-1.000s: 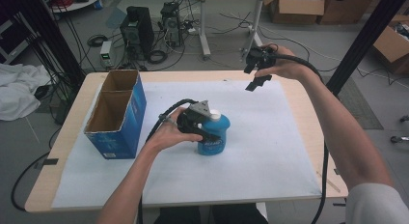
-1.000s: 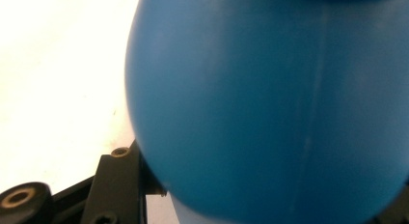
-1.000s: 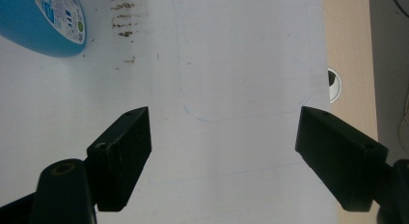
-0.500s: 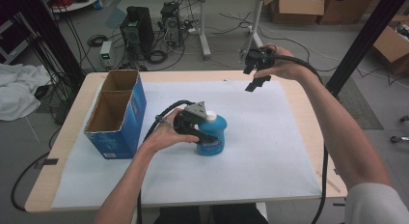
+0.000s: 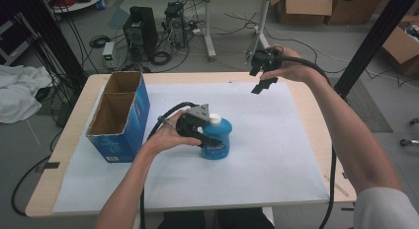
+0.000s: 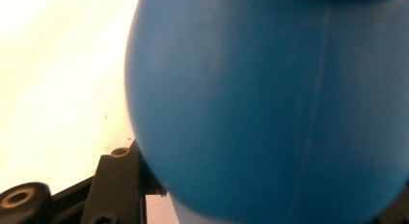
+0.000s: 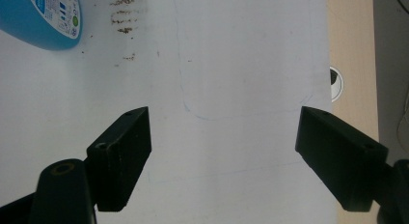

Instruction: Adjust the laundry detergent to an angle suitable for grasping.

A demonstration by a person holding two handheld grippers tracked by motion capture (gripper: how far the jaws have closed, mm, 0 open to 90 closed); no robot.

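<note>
On the paper-covered table [image 5: 276, 179], the left gripper [image 5: 200, 135] clamped the rounded blue bottle [image 5: 217, 140], which might slip or tip, while the right gripper [image 5: 262, 73] hung open, well apart.

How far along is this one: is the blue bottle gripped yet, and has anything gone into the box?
Done: the left gripper is shut on the blue bottle, which stands upright on the white sheet. In hand: that grip. The right gripper is open and empty, held high over the table's far edge. Left, probably: moving the bottle into the open box, whose visible compartments look empty.
</note>
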